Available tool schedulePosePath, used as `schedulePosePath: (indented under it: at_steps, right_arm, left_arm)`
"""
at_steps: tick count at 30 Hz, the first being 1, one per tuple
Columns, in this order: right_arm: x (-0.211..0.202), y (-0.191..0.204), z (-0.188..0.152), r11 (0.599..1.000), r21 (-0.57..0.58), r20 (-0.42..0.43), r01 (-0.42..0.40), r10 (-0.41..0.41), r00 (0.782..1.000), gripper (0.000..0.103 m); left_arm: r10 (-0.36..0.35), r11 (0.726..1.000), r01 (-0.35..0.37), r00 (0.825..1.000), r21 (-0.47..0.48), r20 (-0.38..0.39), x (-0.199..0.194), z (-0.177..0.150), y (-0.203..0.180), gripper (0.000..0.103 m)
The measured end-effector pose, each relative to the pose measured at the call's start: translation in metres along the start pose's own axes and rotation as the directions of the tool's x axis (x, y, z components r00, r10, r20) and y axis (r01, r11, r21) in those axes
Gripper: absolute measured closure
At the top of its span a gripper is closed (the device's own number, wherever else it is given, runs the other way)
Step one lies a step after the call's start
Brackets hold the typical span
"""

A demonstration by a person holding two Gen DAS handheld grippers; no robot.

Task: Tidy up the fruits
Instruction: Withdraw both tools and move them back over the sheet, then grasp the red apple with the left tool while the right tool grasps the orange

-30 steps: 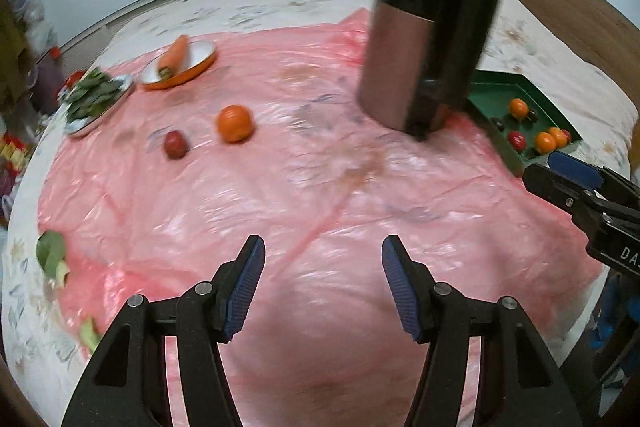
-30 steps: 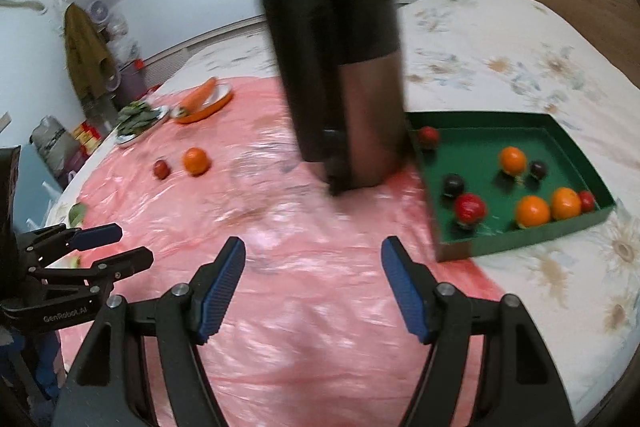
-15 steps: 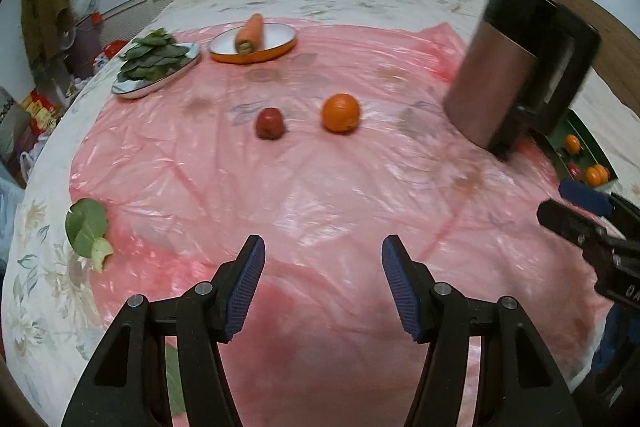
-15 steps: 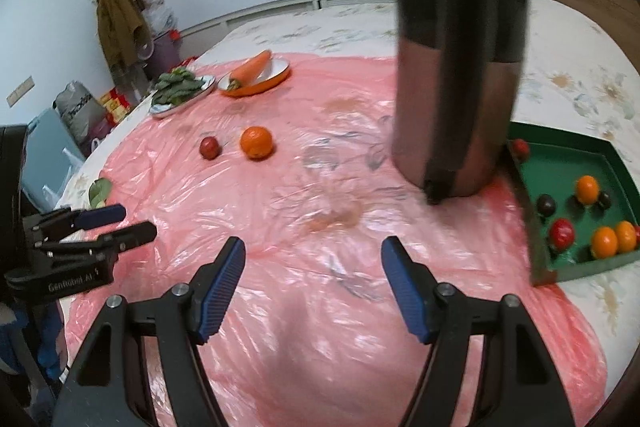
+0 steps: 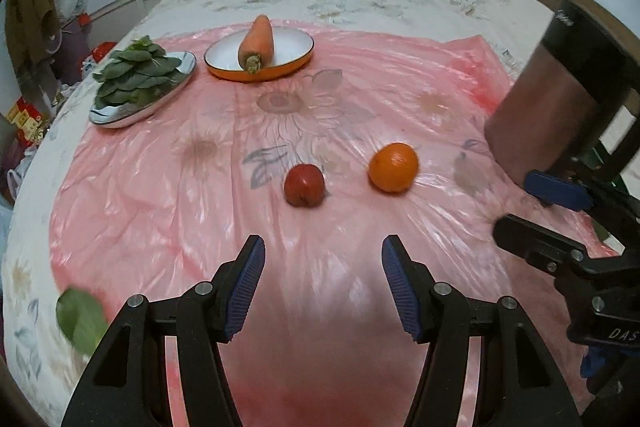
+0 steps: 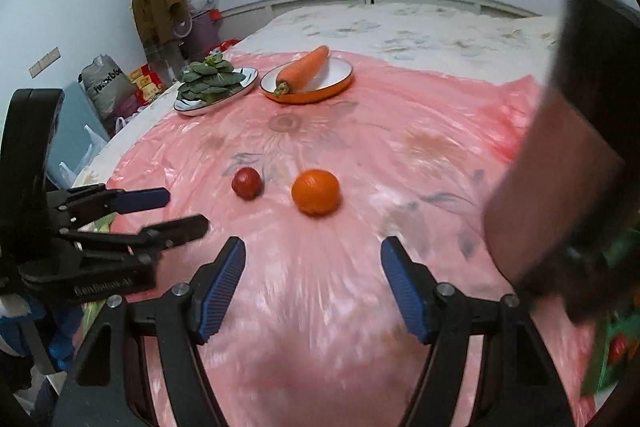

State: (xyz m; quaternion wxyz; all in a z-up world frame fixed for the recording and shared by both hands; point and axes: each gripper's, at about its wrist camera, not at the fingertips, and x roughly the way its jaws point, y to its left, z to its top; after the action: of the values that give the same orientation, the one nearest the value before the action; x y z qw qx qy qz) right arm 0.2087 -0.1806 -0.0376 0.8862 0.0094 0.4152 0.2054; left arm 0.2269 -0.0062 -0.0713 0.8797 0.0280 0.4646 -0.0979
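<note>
Overhead, the left gripper (image 5: 323,285) and right gripper (image 6: 313,285) angle down side by side above the pink plastic sheet (image 5: 168,187), each with blue pads parted and nothing between them. Ahead lie an orange (image 5: 393,167) and, just left of it, a red fruit (image 5: 304,185). Farther off sit a carrot (image 5: 257,43) in an orange-rimmed dish (image 5: 296,61) and a plate of greens (image 5: 136,79); a dark cylindrical container (image 5: 560,99) stands at right.

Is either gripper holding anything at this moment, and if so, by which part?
Nothing is held. The left gripper and right gripper are both open and empty above the pink sheet.
</note>
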Motion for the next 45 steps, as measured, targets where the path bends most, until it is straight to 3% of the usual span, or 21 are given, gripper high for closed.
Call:
schedulePosePath:
  at_steps: [5,9,12,16,21,25,38,45]
  right_arm:
    - [0.041,0.0,0.021,1.0,0.005,-0.03,-0.014,0.014,0.999,0.015]
    - [0.072,0.0,0.029,1.0,0.004,-0.07,-0.012,0.012,0.997,0.027]
    - [0.09,-0.003,0.032,1.0,0.021,-0.087,-0.013,0.015,0.996,0.029]
    - [0.106,-0.005,0.032,1.0,0.025,-0.118,-0.014,0.017,0.993,0.044]
    - [0.119,-0.004,0.029,1.0,0.017,-0.142,-0.014,0.016,0.99,0.059]
    - [0.121,-0.006,0.027,1.0,0.017,-0.142,-0.016,0.018,0.99,0.06]
    - [0.107,-0.02,0.025,0.99,0.12,-0.087,-0.079,0.09,0.992,0.061]
    - [0.087,-0.018,0.02,0.995,0.092,-0.068,-0.046,0.052,0.996,0.061]
  left_arm:
    - [0.007,1.0,-0.006,1.0,0.011,-0.022,0.028,0.011,0.007,0.049]
    - [0.015,1.0,-0.015,1.0,0.018,-0.024,0.044,0.018,0.012,0.055]
    - [0.011,1.0,-0.01,0.999,0.016,-0.03,0.053,0.021,0.017,0.056]
    - [0.01,0.999,-0.009,0.999,0.039,-0.036,0.064,0.025,0.016,0.065]
    - [0.01,0.998,-0.007,0.999,0.058,-0.04,0.073,0.024,0.016,0.068]
    - [-0.01,0.998,0.012,0.999,0.069,-0.033,0.073,0.023,0.016,0.076]
    - [-0.119,0.992,0.12,0.993,-0.044,0.014,0.056,0.02,0.033,0.076]
    - [-0.105,0.994,0.106,0.994,-0.017,0.03,0.04,0.015,0.022,0.076]
